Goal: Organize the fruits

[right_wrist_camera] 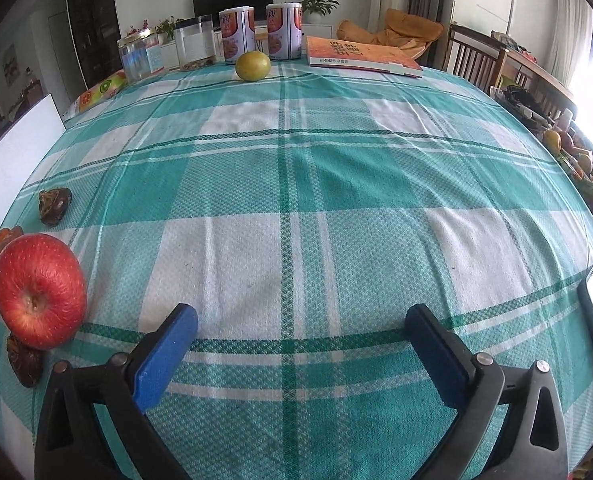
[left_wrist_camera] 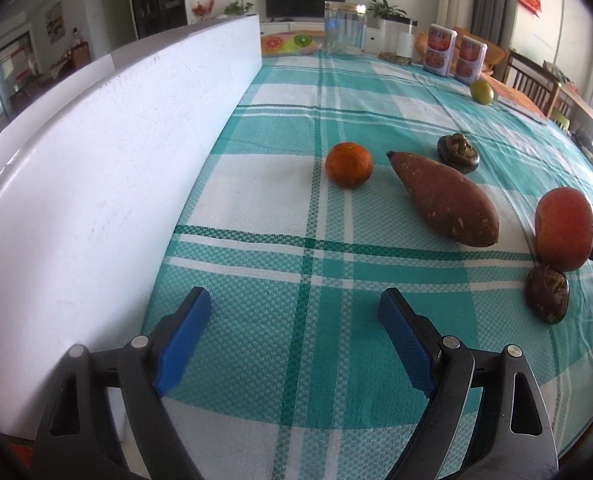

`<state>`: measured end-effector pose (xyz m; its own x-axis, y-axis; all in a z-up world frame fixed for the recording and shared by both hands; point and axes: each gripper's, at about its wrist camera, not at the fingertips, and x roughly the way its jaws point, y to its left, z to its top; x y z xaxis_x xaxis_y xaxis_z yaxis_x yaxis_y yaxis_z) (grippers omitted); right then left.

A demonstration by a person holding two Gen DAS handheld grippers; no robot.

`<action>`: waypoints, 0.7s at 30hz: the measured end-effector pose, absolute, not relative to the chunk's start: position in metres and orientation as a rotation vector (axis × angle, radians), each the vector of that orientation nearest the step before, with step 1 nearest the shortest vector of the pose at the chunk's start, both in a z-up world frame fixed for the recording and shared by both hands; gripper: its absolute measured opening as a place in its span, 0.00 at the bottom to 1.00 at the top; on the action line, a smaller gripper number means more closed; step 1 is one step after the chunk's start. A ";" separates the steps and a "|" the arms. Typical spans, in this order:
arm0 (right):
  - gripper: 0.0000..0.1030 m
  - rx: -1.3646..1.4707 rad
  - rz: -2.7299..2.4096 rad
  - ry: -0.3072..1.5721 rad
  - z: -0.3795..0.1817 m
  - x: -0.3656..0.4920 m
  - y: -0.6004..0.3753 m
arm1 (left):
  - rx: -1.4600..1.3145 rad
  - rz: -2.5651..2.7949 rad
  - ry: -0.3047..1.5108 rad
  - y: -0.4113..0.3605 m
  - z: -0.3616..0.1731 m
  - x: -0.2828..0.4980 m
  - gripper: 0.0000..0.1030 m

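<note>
Logging from my station: red apple [right_wrist_camera: 40,291] left of my spread, empty right gripper [right_wrist_camera: 296,344]; left gripper [left_wrist_camera: 294,320] likewise apart; far jar [right_wrist_camera: 195,43] holds brownish bits.

Teal-white plaid tablecloth [right_wrist_camera: 296,200]; red apple [right_wrist_camera: 40,296]; blue-padded tools.

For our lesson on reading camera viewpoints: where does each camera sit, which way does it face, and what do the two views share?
Left wrist: behind the open left gripper, low over the teal checked tablecloth, facing the round orange tangerine, brown sweet potato and white board.
Right wrist: behind the open right gripper, facing the yellow-green round fruit and cans.
Shared: the red apple, tablecloth, yellow-green fruit.
</note>
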<state>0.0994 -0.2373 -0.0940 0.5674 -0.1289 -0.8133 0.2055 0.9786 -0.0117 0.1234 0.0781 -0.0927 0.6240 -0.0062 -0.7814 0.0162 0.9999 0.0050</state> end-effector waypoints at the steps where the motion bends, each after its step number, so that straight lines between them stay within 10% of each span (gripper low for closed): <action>1: 1.00 0.088 -0.197 0.948 -0.094 0.099 -0.237 | 0.013 -0.013 0.896 0.078 -0.093 0.123 0.86; 21: 1.00 0.088 -0.197 0.948 -0.094 0.099 -0.237 | 0.014 -0.015 0.895 0.078 -0.093 0.122 0.87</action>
<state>0.0994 -0.2370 -0.0940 0.5674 -0.1285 -0.8133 0.2059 0.9785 -0.0110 0.1224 0.0785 -0.0926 0.6256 -0.0072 -0.7801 0.0188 0.9998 0.0059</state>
